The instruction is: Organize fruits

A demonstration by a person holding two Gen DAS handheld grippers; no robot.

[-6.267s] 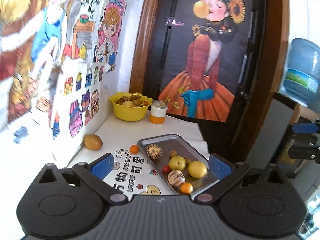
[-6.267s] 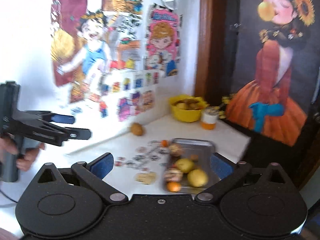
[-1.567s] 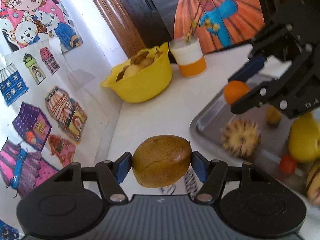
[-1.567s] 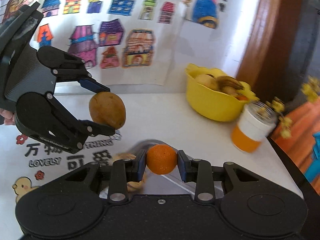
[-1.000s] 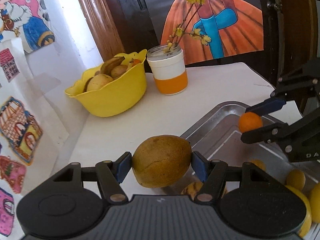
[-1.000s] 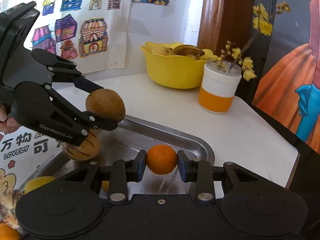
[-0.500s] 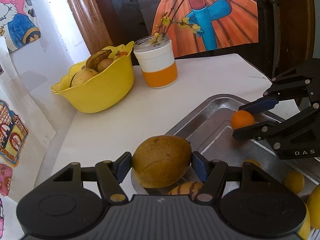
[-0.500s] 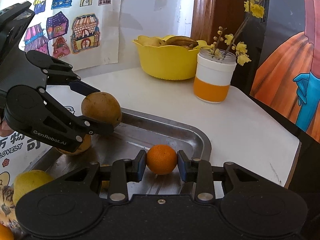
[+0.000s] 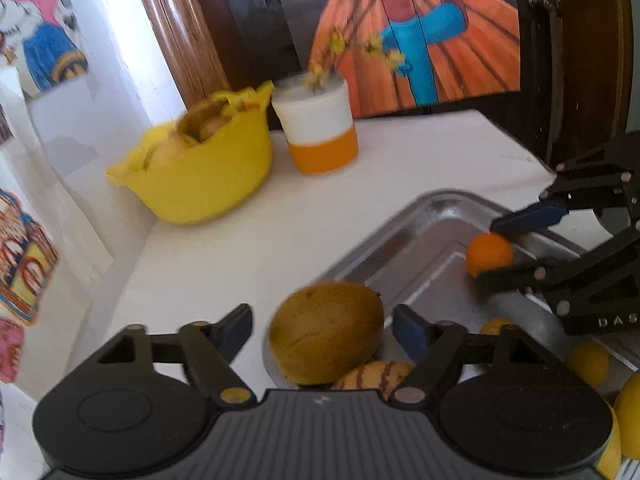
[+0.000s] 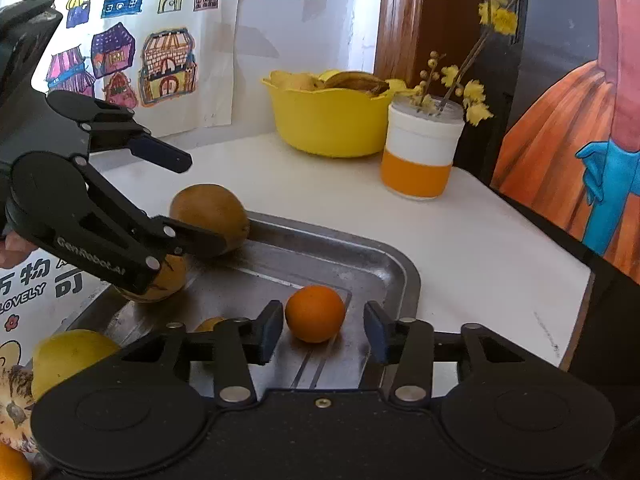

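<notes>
Right wrist view: both tongs opening over the metal tray, each with a fruit loose between its pads

Right gripper (image 10: pixel 318 330) has its jaws opening, and the small round orange fruit (image 10: pixel 315 313) sits between them on the floor of the shallow silver metal tray (image 10: pixel 404 272), touched by neither blue pad. Left gripper (image 9: pixel 322 326) is opening wider; the large brown oval fruit (image 9: pixel 326 332) lies between its pads with a gap on each side, at the tray's far left rim and just above a striped yellow fruit (image 9: pixel 374 374). More yellow fruits lie further down the tray. Beyond it on the white tabletop (image 10: pixel 480 248) stand a yellow plastic bowl (image 10: pixel 332 120) of fruit and, just beside it, a white-and-orange jar (image 10: pixel 418 160) holding sprigs with yellow blossoms
</notes>
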